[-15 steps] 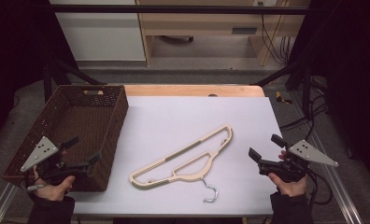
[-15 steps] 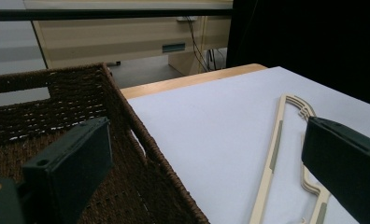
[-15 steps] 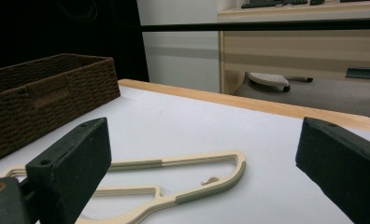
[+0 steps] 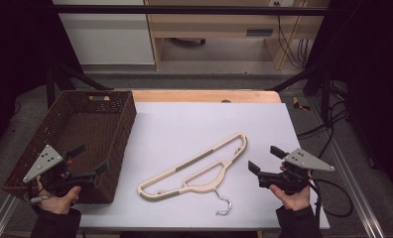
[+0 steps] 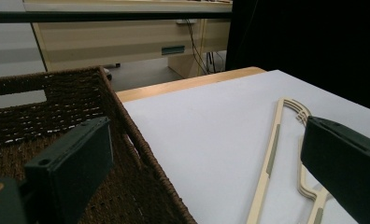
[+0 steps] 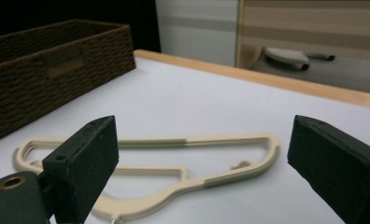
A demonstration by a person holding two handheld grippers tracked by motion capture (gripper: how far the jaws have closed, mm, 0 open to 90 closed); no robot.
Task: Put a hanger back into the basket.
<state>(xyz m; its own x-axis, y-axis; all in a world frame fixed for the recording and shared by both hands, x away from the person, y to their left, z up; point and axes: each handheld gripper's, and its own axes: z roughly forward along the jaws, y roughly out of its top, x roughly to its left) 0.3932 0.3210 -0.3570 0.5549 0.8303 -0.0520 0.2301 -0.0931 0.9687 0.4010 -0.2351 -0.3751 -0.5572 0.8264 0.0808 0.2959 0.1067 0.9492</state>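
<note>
From above, the cream hanger (image 4: 197, 172) lies flat on the white table (image 4: 194, 124) between the left gripper (image 4: 90, 163) and right gripper (image 4: 265, 159), both with jaws spread and empty, while each gripper view shows the hanger beyond parted jaws, beside the wicker basket (image 5: 141, 149).

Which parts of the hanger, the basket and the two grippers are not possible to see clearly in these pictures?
- Hanger: in the left gripper view its hook end is cut off by the bottom edge and covered by the near black jaw; in the right gripper view the metal hook is cut off at the bottom edge.
- Basket: in the high view the left gripper covers part of its near right corner.
- Right gripper: the hand covers its handle.
</note>
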